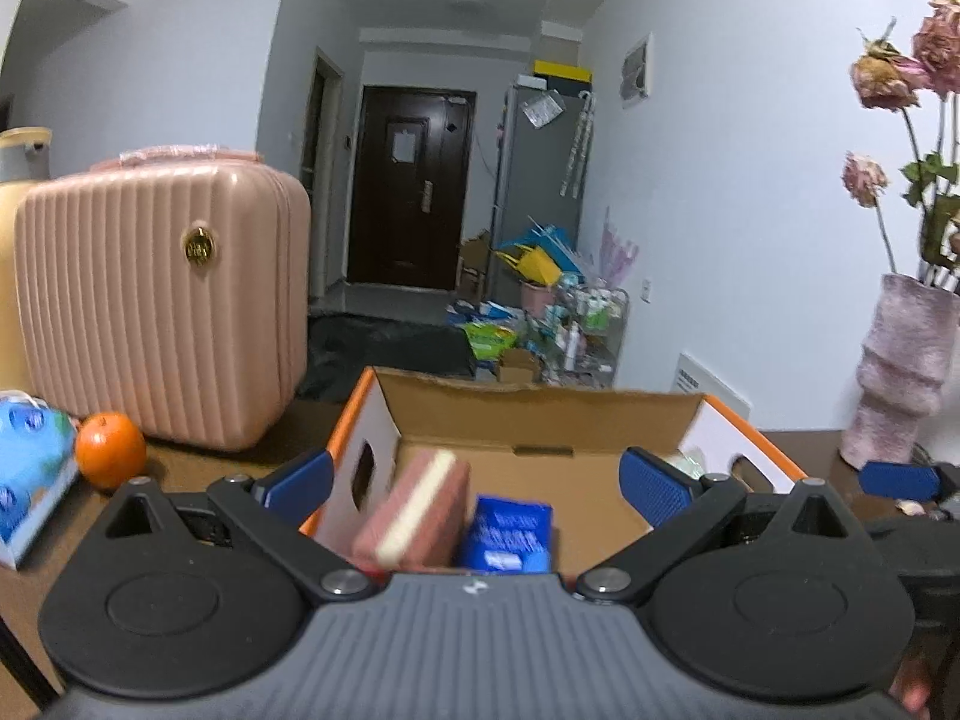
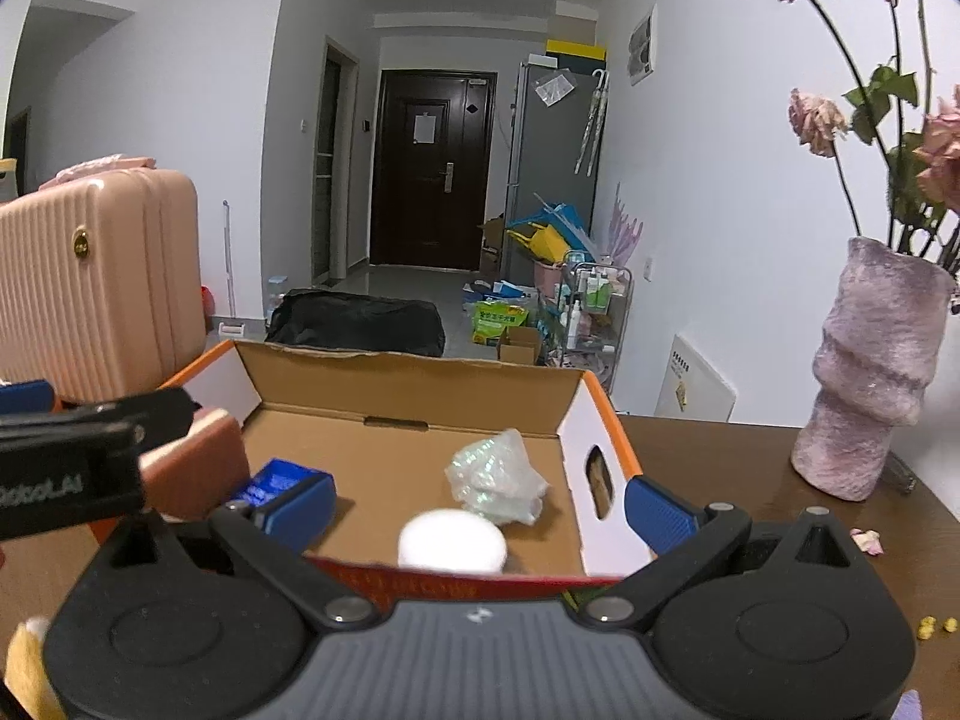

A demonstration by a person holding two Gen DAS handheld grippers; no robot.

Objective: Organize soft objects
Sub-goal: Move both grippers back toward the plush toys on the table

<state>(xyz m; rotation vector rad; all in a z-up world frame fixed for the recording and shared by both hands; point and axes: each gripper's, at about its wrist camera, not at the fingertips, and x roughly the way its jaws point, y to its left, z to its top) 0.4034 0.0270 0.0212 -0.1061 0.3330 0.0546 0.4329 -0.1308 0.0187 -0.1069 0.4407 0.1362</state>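
Note:
An open cardboard box [image 1: 540, 414] [image 2: 420, 378] with orange edges stands on the brown table. Inside it lie a pink sponge with a cream stripe [image 1: 414, 510] [image 2: 204, 450], a blue tissue pack [image 1: 510, 534] [image 2: 273, 480], a crumpled clear plastic bag [image 2: 498, 477] and a white round ball [image 2: 453, 540]. My left gripper [image 1: 477, 480] is open above the box's near left part, nothing between its fingers. My right gripper [image 2: 477, 501] is open over the box's near right part, above the white ball. The left gripper's arm [image 2: 72, 462] shows at the left of the right wrist view.
A pink ribbed suitcase [image 1: 162, 300] stands left of the box, with an orange [image 1: 110, 450] and a blue-white package [image 1: 30, 468] beside it. A purple vase with dried roses [image 2: 870, 384] stands on the right. Petals and crumbs [image 2: 867, 540] lie on the table.

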